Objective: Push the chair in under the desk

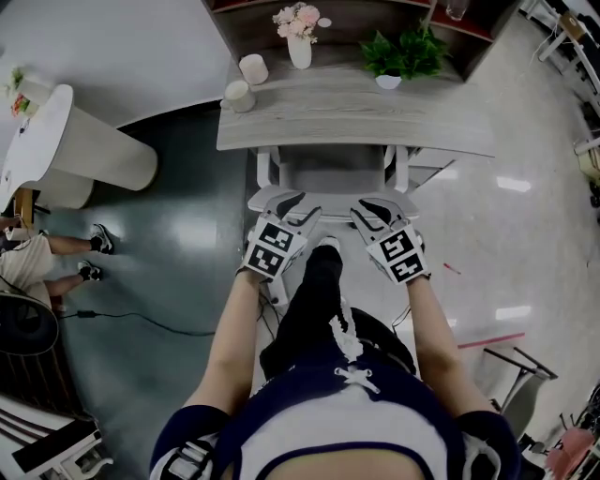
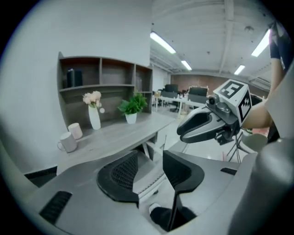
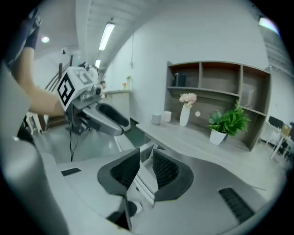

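On the bench (image 1: 328,120) a white vase (image 1: 299,52) holds pink flowers (image 1: 297,19), a small white pot (image 1: 388,82) holds a leafy green plant (image 1: 405,54), and two pale cups (image 1: 239,94) stand near the left end; I cannot tell whether anything is in them. Behind these rises a grey wood shelf (image 2: 101,85) with open compartments, and something dark stands in the upper left one. The chair (image 1: 328,173) is tucked beneath the bench, its seat under the top and its grey back, framed in white, just at the near edge. Both tools sit side by side at that back, on my side of it. The left tool (image 1: 292,208) has its jaws wide apart. Its own view shows a white ribbed strip of the chair through the gap, with neither pad on it. The right tool (image 1: 373,208) has its jaws narrower but still apart. The same ribbed strip runs between them, and again I see no pad pressing on it. The pads are black with a fine mesh texture, set in smooth grey shells. The bench top is pale grey wood grain with a straight edge, and the floor beside it is glossy.
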`<state>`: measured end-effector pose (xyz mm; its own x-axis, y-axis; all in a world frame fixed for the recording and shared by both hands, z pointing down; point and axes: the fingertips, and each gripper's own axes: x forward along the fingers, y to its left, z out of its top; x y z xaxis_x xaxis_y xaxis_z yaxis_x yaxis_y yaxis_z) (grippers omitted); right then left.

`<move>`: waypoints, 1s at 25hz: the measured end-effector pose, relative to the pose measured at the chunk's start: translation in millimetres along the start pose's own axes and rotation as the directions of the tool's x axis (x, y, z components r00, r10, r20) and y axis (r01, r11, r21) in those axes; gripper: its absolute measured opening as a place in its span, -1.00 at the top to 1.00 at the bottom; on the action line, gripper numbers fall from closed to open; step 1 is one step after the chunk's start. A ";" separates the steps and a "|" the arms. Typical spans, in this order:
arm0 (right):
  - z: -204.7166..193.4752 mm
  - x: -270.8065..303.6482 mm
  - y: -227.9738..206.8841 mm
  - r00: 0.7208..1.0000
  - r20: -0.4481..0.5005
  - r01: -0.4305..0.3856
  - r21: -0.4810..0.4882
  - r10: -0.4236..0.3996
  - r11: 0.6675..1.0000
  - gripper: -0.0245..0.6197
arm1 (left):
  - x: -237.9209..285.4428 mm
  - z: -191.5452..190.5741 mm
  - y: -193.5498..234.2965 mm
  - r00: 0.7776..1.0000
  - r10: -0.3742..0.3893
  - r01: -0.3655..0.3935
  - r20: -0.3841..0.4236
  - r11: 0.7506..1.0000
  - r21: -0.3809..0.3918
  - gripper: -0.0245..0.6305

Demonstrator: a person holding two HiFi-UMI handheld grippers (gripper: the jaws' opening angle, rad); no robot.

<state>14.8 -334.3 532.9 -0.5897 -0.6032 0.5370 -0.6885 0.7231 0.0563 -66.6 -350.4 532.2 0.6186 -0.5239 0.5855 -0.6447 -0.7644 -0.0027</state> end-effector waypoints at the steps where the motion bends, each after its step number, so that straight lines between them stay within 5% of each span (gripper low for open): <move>1: 10.5 -5.4 -3.5 0.999 0.046 0.021 0.051 -0.024 0.998 0.69 | -5.6 8.9 -0.1 0.999 0.020 -0.019 0.045 1.000 -0.023 0.42; 4: 29.1 -18.8 -11.2 0.988 0.124 0.072 0.175 -0.094 0.982 0.85 | -22.0 27.8 -3.2 0.986 0.094 -0.084 0.137 0.993 -0.078 0.89; 9: 48.1 -46.6 -2.3 0.959 0.238 0.069 0.320 -0.151 0.945 0.89 | -41.7 48.0 -22.9 0.953 0.203 -0.176 0.226 0.976 -0.131 0.90; 17: 68.2 -78.0 34.6 0.920 0.346 0.086 0.273 -0.181 0.958 0.89 | -80.8 69.7 -60.1 0.887 0.278 -0.202 0.369 0.952 -0.232 0.90; 25: 74.3 -97.6 53.3 0.908 0.381 0.070 0.271 -0.174 0.960 0.89 | -92.2 66.7 -84.7 0.888 0.264 -0.198 0.377 0.958 -0.205 0.90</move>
<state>4.3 -261.9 421.0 -0.5762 -0.8021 0.1569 -0.8170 0.5603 -0.1366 -39.0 -262.5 424.4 0.5481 -0.8088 0.2130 -0.8326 -0.5518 0.0475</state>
